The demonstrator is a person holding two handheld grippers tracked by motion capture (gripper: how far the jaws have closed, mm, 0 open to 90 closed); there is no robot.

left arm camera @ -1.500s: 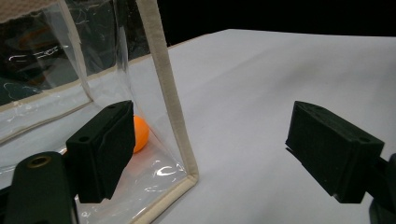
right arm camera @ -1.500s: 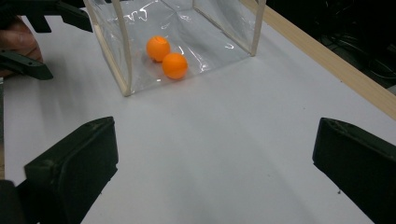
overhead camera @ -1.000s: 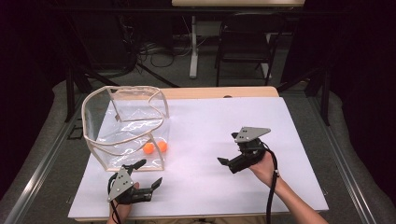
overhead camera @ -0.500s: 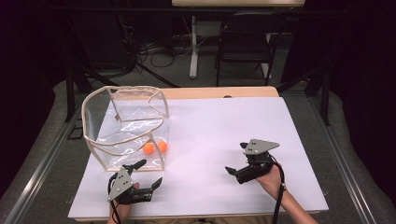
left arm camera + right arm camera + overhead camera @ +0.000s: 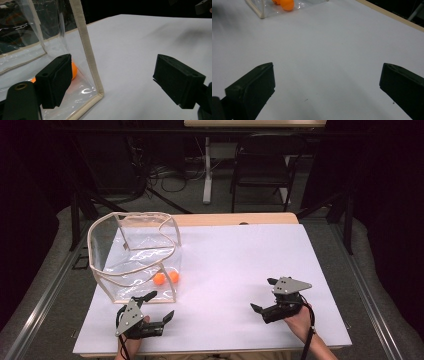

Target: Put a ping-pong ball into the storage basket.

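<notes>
tongs left (image 5: 161,306) and right (image 5: 264,295) both wide, orange balls (image 5: 166,278) half hidden behind clear bag (image 5: 135,251)

a glossy clear plastic bag (image 5: 135,255) with cloth-like beige edging sits on a smooth matt white table (image 5: 240,265).

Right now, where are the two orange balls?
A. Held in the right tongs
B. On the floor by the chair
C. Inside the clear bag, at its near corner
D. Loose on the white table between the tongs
C: both orange balls lie inside the clear bag, at its near corner, while both tongs are open and hold nothing.
</notes>
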